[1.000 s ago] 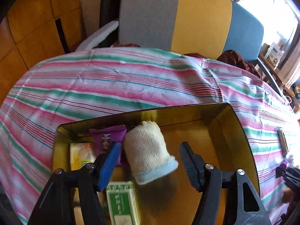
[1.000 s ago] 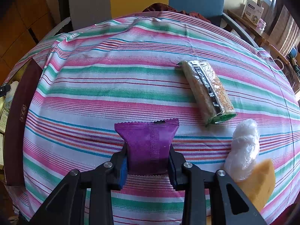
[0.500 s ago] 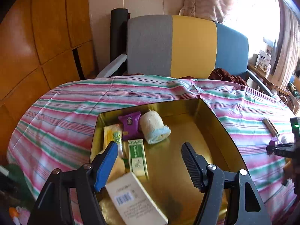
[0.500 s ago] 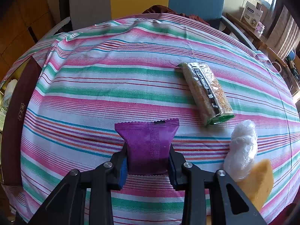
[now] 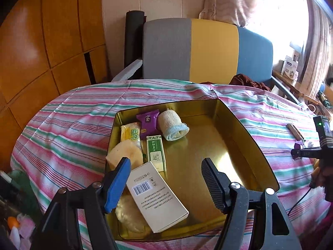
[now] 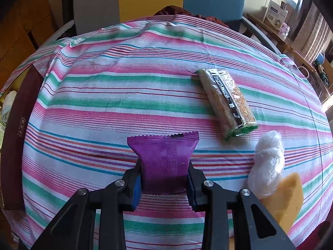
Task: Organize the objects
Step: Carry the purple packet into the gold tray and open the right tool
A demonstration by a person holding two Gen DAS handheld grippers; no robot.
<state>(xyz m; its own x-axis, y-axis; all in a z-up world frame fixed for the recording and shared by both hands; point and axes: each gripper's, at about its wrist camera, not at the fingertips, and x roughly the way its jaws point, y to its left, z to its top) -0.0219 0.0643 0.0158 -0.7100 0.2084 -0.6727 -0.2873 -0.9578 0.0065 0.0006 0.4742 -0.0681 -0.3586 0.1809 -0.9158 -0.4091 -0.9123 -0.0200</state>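
I count the sorting as roughly half done. My left gripper [image 5: 166, 179] hangs over the near edge of the gold tin [image 5: 258, 145], its jaws well apart with nothing between them. Along the tin's left wall lie a glossy yellow packet [image 5: 130, 134], a porous sponge [image 5: 124, 153], a flat white carton [image 5: 156, 198] with a barcode, a narrow green box [image 5: 156, 153], a small purple sachet [image 5: 148, 121] and, near the far wall, a soft knitted roll [image 5: 172, 127] with a pale blue cuff; the right half of the shiny floor is bare. Out on the striped cloth [image 6: 124, 73] my right gripper [image 6: 165, 179] is clamped hard on a crinkly purple pouch [image 6: 164, 158] with saw-tooth ends, sitting near the cloth's near edge and not yet carried to the tin. Still to be moved, I judge: a long foil-and-clear snack bar [image 6: 225, 102] farther right, then a wad of filmy plastic [image 6: 267, 162] touching a yellow sponge wedge [image 6: 285, 200] at the near right edge.
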